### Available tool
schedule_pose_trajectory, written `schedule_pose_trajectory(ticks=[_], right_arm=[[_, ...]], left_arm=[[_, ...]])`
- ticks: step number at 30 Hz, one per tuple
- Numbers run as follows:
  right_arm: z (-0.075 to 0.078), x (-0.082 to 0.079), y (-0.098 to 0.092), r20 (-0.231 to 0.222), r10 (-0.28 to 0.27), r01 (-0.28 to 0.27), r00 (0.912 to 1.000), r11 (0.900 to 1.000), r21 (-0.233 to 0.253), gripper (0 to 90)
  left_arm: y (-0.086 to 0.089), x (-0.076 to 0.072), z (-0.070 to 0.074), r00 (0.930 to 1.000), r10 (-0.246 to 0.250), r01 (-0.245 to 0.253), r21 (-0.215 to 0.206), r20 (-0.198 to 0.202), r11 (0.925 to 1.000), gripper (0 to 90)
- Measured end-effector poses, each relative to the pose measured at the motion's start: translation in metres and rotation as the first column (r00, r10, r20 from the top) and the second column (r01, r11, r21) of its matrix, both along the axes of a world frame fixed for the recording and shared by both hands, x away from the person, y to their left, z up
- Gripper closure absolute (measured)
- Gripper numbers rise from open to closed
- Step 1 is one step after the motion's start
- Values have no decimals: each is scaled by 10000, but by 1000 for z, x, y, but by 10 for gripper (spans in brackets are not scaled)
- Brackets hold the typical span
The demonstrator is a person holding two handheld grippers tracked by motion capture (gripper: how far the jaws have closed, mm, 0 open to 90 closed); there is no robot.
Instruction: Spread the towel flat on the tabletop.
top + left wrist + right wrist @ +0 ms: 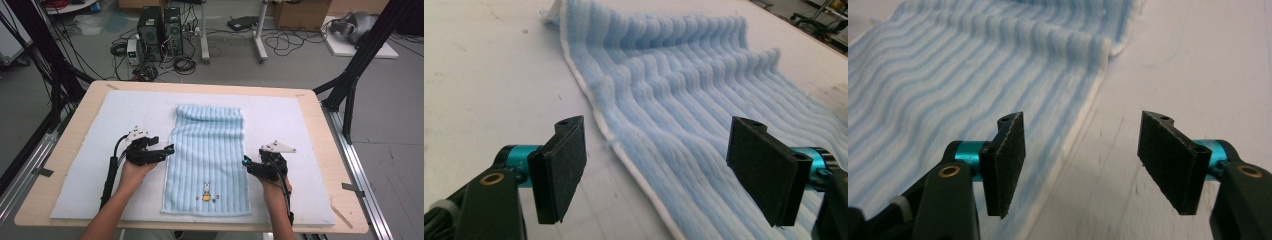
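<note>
Lengthwise, the blue towel (pixel 207 160) ran away from the person on the white mat (pixel 90 150), squarely between the left gripper (pixel 169 149) and right gripper (pixel 246 161), both gaping wide, empty, equally near its long edges.

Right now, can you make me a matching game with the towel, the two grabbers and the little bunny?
Things:
1. towel
2. left gripper
3. right gripper
4. bunny picture

Descriptions:
A. open, at the towel's right edge
B. light blue with stripes, far end folded over
C. stitched near the towel's near end
D. open, at the towel's left edge

Pairs: 1-B, 2-D, 3-A, 4-C
</note>
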State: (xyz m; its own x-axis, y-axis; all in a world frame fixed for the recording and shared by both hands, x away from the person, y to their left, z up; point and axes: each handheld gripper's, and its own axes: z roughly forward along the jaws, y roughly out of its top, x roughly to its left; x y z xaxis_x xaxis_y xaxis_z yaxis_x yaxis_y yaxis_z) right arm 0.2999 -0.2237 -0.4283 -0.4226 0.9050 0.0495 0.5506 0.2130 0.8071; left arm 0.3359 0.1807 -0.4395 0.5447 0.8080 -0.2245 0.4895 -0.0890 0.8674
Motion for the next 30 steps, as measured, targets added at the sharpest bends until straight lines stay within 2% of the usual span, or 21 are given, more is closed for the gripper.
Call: schedule_pose_trajectory(ticks=[2,3,5,9,13,15,17,20,22,24,27,30], right_arm=[[-3,-13,-1,-17,96,-97,10000,9998,-173,422],[-4,-19,-1,-28,144,-144,9999,9997,-207,433],[-6,-29,0,-49,164,-166,9999,9993,-335,429],[-5,-47,3,-17,223,-223,9998,9991,-360,402],[-7,-60,7,-115,217,-221,9997,9993,-310,334],[-7,-66,10,-142,250,-254,9996,9994,-252,344],[-7,-72,12,-90,392,-394,9992,9987,-327,394],[-7,-81,14,-71,557,-560,9984,9971,-508,460],[-7,-85,15,-43,543,-545,9985,9970,-544,448],[-6,-88,15,-13,479,-479,9989,9982,-354,400],[-3,-90,14,175,373,-374,9992,9993,45,395],[-2,-91,15,184,562,-560,9983,9984,-98,472]], left_arm=[[3,-11,-2,10000,20,-20,10,-8,10000,241],[5,-15,-3,9999,-17,18,63,-134,10000,241],[7,-24,-4,9999,-8,9,20,-163,10000,243],[9,-43,-2,9999,-135,135,-51,22,9999,261],[9,-61,-1,9996,-247,247,-30,136,9997,262],[10,-69,-2,9992,-383,383,2,92,9993,272],[10,-75,-3,9988,-492,492,77,-42,9988,294],[11,-84,-4,9988,-448,451,164,-192,9988,314],[12,-90,-5,9991,-380,383,162,-188,9991,328],[12,-94,-6,9994,-315,317,139,-137,9994,338],[10,-96,-5,9994,-330,331,114,-43,9994,338],[6,-94,-5,9992,-371,372,73,-118,9993,349]])
